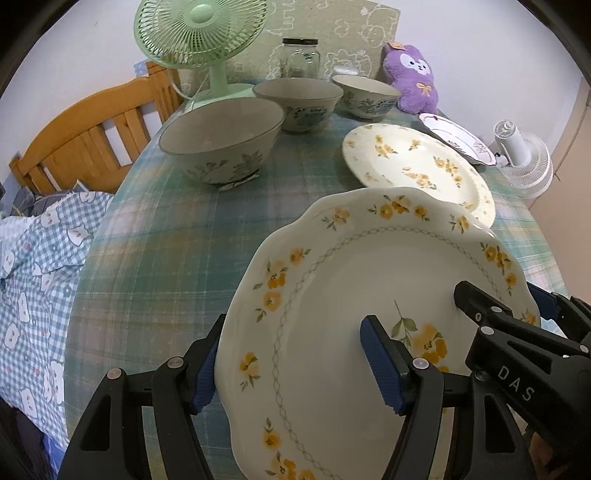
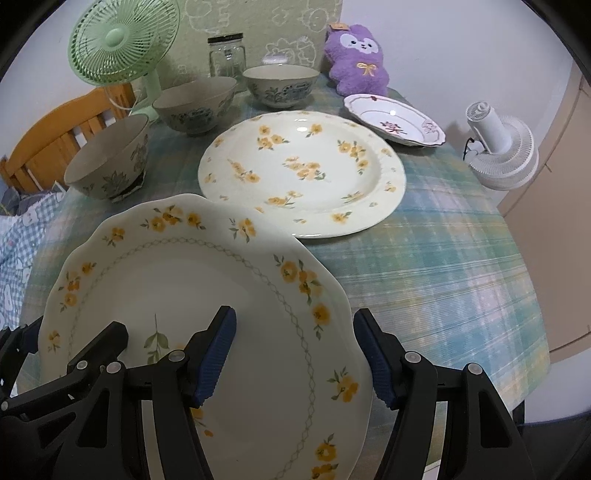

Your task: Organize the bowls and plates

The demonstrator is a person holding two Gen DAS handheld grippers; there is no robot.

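Note:
A scalloped cream plate with yellow flowers (image 1: 351, 277) (image 2: 184, 277) lies nearest me, its far rim overlapping a round yellow-flowered plate (image 1: 413, 162) (image 2: 303, 173). My left gripper (image 1: 293, 354) straddles the scalloped plate's left rim, one finger outside it and one over its face, pads wide apart. On the plate's right rim my right gripper (image 2: 295, 332) stands the same way. A small plate with red flowers (image 2: 395, 122) sits behind. Three bowls (image 1: 221, 147) (image 1: 297, 103) (image 1: 365, 96) stand in a row at the back left.
A plaid cloth covers the round table (image 2: 424, 258). At the back stand a green fan (image 1: 199, 33), a glass jar (image 1: 300, 57) and a purple plush toy (image 2: 356, 59). A white fan (image 2: 502, 147) sits off the right edge; a wooden bed frame (image 1: 81, 136) lies left.

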